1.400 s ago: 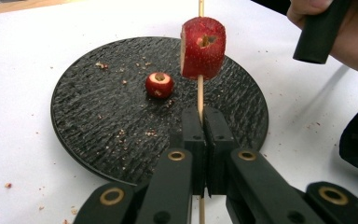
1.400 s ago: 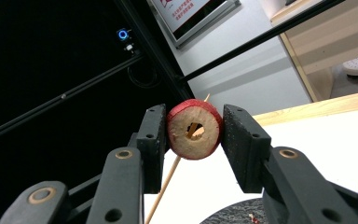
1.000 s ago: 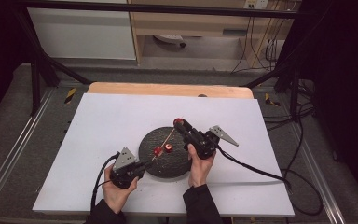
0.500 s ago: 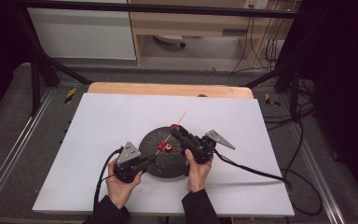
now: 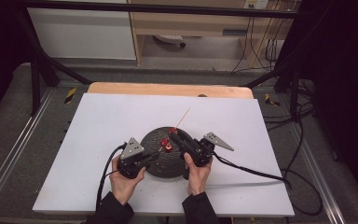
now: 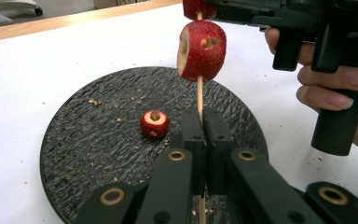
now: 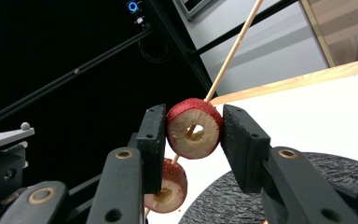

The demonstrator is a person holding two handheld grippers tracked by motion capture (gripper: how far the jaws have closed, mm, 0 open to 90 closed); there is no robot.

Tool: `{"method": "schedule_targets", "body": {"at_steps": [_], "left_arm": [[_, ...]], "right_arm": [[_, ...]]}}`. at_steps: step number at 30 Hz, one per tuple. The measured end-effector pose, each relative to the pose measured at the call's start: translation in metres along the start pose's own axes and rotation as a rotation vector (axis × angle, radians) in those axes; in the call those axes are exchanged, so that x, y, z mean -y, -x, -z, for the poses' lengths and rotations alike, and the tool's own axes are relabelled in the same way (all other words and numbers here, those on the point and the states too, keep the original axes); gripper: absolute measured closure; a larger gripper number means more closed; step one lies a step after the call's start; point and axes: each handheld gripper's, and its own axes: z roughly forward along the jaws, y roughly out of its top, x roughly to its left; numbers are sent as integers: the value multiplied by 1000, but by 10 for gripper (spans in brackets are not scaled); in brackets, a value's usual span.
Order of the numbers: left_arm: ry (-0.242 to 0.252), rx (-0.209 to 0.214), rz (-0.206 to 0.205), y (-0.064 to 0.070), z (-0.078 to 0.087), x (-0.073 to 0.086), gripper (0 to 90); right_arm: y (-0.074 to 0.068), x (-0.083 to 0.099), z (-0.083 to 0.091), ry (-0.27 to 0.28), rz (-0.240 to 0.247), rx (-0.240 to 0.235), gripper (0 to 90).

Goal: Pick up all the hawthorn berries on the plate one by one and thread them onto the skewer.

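While the left gripper (image 6: 200, 140) pinches the bottom end of the wooden skewer (image 6: 199, 100) to keep it upright over the black slate plate (image 6: 74, 140), the right gripper (image 7: 191, 135) is clamped around a cored red fruit slice (image 7: 193, 133) that's already threaded on the stick — looks like it's sliding it down toward the second slice (image 6: 203, 44) below. One more small red piece (image 6: 154, 123) sits on the plate just beside the left jaws, probably next up — holding the stick low leaves the pointed top free for loading

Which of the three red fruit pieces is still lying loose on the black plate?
The small whole one on the plate, left of the skewer; the other two are threaded on it.
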Motion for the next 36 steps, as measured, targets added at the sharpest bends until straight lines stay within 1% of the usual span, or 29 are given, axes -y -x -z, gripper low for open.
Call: {"method": "schedule_targets", "body": {"at_steps": [4, 5, 6, 8, 9, 11, 12, 14, 17, 19, 20, 23, 26, 28, 31, 36], "left_arm": [[0, 3, -1, -1, 1, 1, 886], [-2, -2, -3, -2, 2, 1, 886], [-2, -4, 0, -3, 3, 2, 886], [-3, -6, 9, -7, 5, 4, 887], [-4, -7, 12, -9, 7, 5, 886], [-6, -9, 20, -13, 10, 8, 886], [-6, -9, 20, -13, 10, 8, 886], [-12, -11, 27, -19, 14, 12, 886], [-20, -18, 28, -23, 18, 17, 886], [-23, -25, 27, -26, 22, 20, 886], [-24, -26, 29, -27, 23, 21, 886], [-33, -28, 33, -33, 29, 26, 886], [-40, -33, 37, -38, 35, 31, 886], [-44, -40, 34, -41, 40, 34, 886], [-51, -51, 33, -45, 47, 39, 886], [-61, -56, 32, -51, 57, 48, 886]], "right_arm": [[0, 0, 0, -8, 2, 6, 607], [0, -1, 0, -13, 7, 9, 592], [0, -2, 1, -14, 16, 16, 565], [0, -5, 3, -20, 30, 22, 550], [0, -6, 4, -26, 38, 26, 525], [2, -10, 7, -45, 59, 32, 485], [2, -12, 8, -56, 63, 37, 465], [4, -14, 11, -82, 83, 46, 420], [8, -16, 15, -135, 119, 75, 331], [12, -17, 17, -184, 135, 95, 242], [14, -18, 18, -210, 147, 104, 211], [19, -19, 21, -275, 182, 132, 143], [23, -21, 25, -333, 197, 149, 78], [25, -23, 27, -373, 215, 166, 58], [26, -25, 29, -429, 248, 176, 47], [28, -25, 30, -519, 281, 195, 36]]}}
